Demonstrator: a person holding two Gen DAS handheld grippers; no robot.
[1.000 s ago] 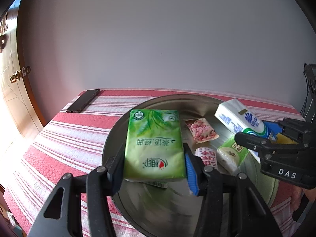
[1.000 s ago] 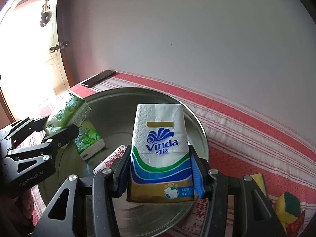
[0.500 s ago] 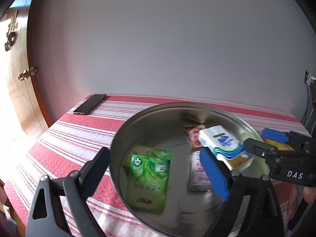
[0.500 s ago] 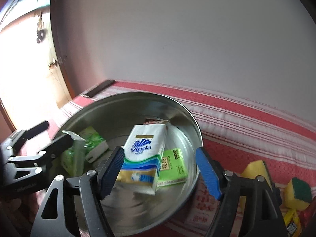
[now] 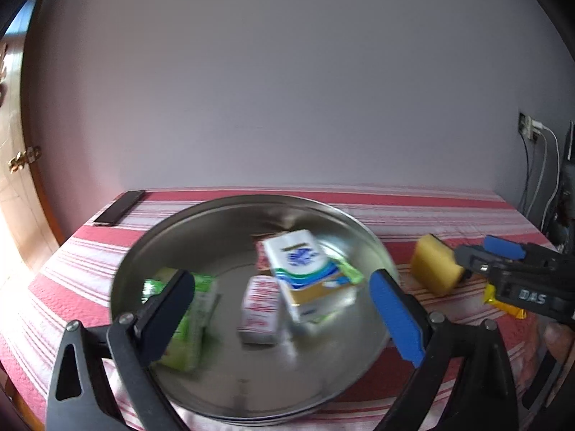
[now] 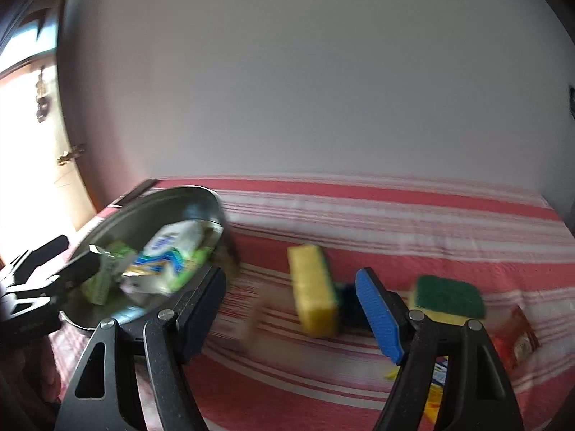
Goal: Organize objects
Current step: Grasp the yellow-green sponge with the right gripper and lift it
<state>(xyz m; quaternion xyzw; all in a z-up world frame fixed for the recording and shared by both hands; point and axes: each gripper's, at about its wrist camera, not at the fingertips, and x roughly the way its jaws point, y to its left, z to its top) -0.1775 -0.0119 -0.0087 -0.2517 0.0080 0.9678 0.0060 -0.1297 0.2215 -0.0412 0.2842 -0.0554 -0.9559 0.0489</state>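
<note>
Left tongs: I am seeing my left tongs (image 5: pixel 280 294) standing spread wide with nothing between the pads; the jaws have just been opening, and the green tissue pack (image 5: pixel 187 319) they were carrying a second ago is now lying in the metal basin (image 5: pixel 201 222), at its left side.

Right tongs: my right tongs (image 6: pixel 291 309) are also standing spread and empty, having just been opening; the white-and-blue tissue pack (image 5: pixel 305 269) they held is now resting in the basin, leaning on a light green packet.

Basin contents: a small red-and-white packet (image 5: pixel 260 307) is lying between the two dropped packs.

Right view: I am now pointing toward the striped worktop (image 6: pixel 395 208) beside the basin, where a yellow sponge (image 6: pixel 314 291) is sitting between the spread jaws and a green-topped sponge (image 6: pixel 447 296) is sitting just beyond the right pad.

Meaning for the task: I am judging both drops done, and the loose sponges and wrappers outside the basin are still waiting.

Next candidate: the yellow sponge, by my reckoning.
</note>
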